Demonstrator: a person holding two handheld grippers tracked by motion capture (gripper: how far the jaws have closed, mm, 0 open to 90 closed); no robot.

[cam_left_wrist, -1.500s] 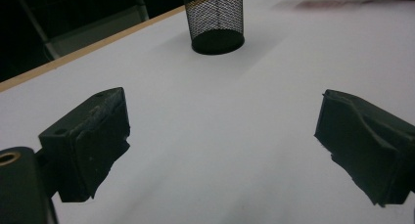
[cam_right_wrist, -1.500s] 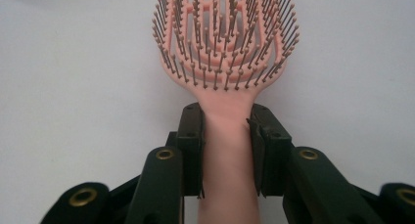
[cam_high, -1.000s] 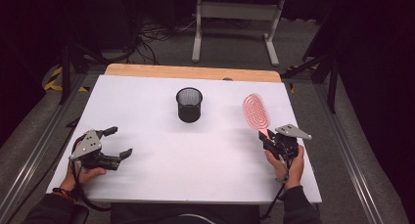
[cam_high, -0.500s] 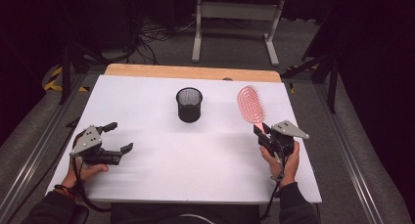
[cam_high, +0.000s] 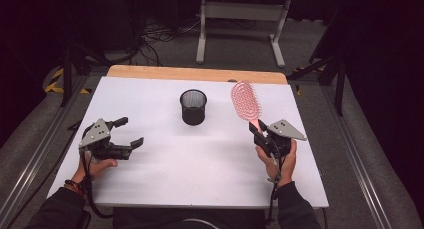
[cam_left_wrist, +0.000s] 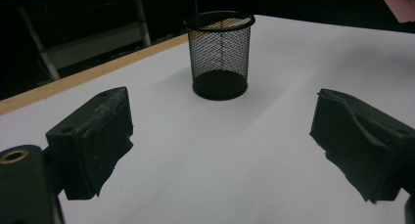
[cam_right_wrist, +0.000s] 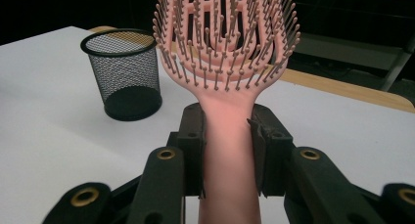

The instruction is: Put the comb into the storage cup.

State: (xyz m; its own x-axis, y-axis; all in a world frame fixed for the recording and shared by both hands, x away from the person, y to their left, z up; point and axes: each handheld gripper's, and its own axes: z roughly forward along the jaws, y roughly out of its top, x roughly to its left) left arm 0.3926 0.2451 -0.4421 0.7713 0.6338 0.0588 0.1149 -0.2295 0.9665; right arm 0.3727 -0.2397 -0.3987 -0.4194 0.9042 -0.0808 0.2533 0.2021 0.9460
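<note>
Hairbrush [cam_high: 246, 100], clamped by its handle in the right hand-held gripper [cam_high: 262, 131], has lifted off the bench [cam_high: 150, 179] toward centre frame, nearer the mesh cup [cam_high: 193, 106]; likely headed inside. Left hand-held gripper [cam_high: 127, 131] is spread, empty.

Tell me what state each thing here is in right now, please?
Pink hairbrush: clamped by its handle, head lifted off the table, bristles toward the right claw's camera.
Mesh cup: upright, empty, untouched.
Right claw: shut on the brush handle.
Left claw: open, holding nothing.
White table: bears just the cup.
</note>
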